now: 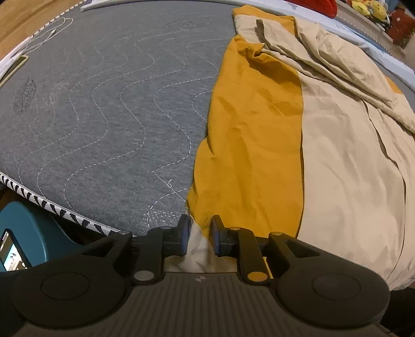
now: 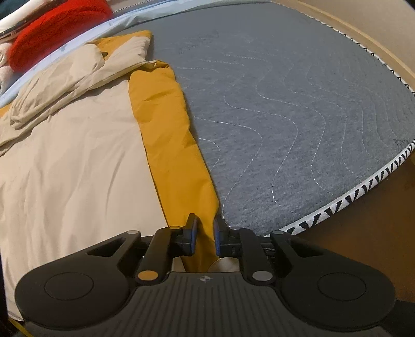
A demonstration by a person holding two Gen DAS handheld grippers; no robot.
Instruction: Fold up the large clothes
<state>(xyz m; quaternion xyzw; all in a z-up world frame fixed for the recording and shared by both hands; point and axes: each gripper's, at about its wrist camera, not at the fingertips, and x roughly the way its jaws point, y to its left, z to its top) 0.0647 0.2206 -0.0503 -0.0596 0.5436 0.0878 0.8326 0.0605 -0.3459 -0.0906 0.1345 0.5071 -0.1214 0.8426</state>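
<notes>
A large beige and mustard-yellow garment (image 1: 324,145) lies spread on the grey quilted mattress (image 1: 109,109); it also shows in the right wrist view (image 2: 77,155). My left gripper (image 1: 201,237) has its jaws narrowly apart around the garment's near left corner, with cloth between the pads. My right gripper (image 2: 205,237) has its jaws narrowly apart around the garment's near right yellow edge (image 2: 179,160), with cloth between the pads. A loose beige fold (image 1: 337,57) is bunched at the far end.
The mattress edge with black-and-white trim (image 2: 363,191) runs close by. A teal object (image 1: 28,233) and a phone screen (image 1: 10,248) sit below the left edge. A white cable (image 1: 49,33) lies far left. A red cushion (image 2: 57,28) and plush toys (image 1: 371,10) are at the far end.
</notes>
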